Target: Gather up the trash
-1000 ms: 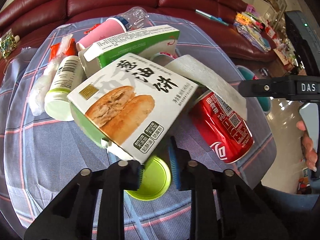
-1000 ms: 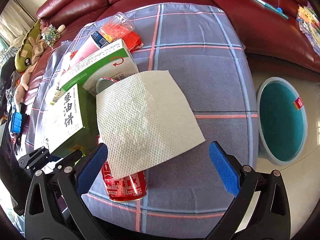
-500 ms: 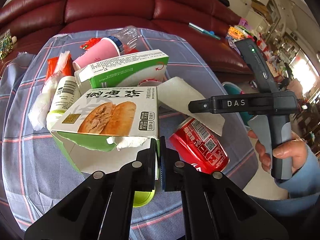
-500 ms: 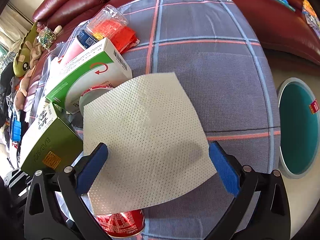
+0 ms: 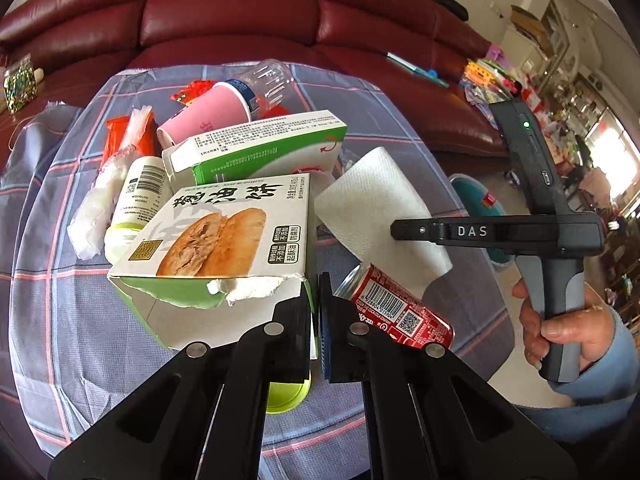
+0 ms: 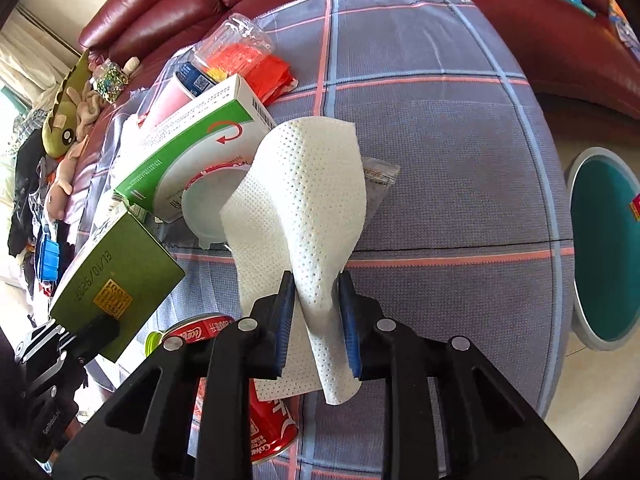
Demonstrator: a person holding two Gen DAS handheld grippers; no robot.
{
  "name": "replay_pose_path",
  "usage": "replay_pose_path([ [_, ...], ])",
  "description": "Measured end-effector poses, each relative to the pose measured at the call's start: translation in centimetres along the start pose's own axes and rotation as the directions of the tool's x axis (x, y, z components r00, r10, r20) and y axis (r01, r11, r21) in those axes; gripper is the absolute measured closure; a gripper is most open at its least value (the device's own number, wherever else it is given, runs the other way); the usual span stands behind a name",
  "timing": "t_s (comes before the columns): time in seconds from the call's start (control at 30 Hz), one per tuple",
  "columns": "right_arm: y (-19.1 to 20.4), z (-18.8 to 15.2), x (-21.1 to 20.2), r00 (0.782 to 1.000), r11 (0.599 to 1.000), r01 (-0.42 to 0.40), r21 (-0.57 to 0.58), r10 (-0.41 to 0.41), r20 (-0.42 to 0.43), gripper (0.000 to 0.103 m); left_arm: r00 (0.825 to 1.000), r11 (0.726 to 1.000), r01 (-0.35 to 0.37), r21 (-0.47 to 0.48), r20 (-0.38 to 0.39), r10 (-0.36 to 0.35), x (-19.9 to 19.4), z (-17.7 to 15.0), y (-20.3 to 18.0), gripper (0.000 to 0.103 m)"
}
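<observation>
My left gripper (image 5: 315, 312) is shut on the torn edge of a white and green pastry box (image 5: 224, 236) and holds it lifted above the table; the box also shows in the right wrist view (image 6: 116, 280). My right gripper (image 6: 316, 300) is shut on a white paper towel (image 6: 304, 200), which bunches up between the fingers (image 6: 285, 312); the towel also shows in the left wrist view (image 5: 376, 208). A red cola can (image 5: 396, 312) lies on its side under both, also in the right wrist view (image 6: 272, 420).
The table (image 6: 440, 140) with a checked cloth holds a green-white carton (image 5: 260, 148), a pink cup (image 5: 208, 116), a clear bottle (image 5: 272, 80), a white bottle (image 5: 136, 204), orange wrappers (image 6: 272, 72) and a green lid (image 5: 288, 392). A teal bin (image 6: 604, 248) stands on the floor at the right. A red sofa (image 5: 240, 12) is behind.
My right gripper has shut on the paper towel and lifted it into a bunch. My left gripper keeps its hold on the pastry box, which has risen and levelled.
</observation>
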State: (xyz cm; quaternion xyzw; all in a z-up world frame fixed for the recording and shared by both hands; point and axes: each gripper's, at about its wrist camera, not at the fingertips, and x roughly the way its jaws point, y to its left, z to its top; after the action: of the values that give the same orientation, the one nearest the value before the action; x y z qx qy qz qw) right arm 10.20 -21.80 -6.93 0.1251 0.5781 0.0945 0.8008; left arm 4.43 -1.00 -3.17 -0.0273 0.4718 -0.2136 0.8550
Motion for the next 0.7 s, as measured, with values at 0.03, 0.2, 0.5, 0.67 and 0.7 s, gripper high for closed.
replay_pose_path([
  [0.03,0.0,0.0,-0.6,1.000,1.000,0.001,-0.004,-0.001,0.013,0.081,1.000,1.000,-0.005,-0.002,0.007,0.005,-0.3,0.1,-0.1,0.099],
  [0.2,0.3,-0.6,-3.1,0.998,0.999,-0.002,-0.032,0.004,0.062,0.095,0.999,1.000,-0.015,0.009,0.041,0.014,-1.6,0.5,-0.8,0.099],
  [0.5,-1.5,-1.3,-7.8,0.985,1.000,0.012,-0.006,-0.011,0.170,0.096,0.995,0.998,-0.001,0.057,0.099,-0.004,-3.6,2.7,-3.6,0.099],
  [0.67,-4.8,-1.4,-10.3,0.973,0.997,0.019,0.070,-0.035,0.227,0.096,0.992,0.992,0.047,0.116,0.110,-0.060,-3.7,5.1,-6.8,0.099],
  [0.7,-5.8,-1.5,-11.0,0.971,0.996,0.021,0.088,-0.042,0.237,0.096,0.992,0.990,0.057,0.133,0.107,-0.071,-3.4,5.6,-7.6,0.099],
])
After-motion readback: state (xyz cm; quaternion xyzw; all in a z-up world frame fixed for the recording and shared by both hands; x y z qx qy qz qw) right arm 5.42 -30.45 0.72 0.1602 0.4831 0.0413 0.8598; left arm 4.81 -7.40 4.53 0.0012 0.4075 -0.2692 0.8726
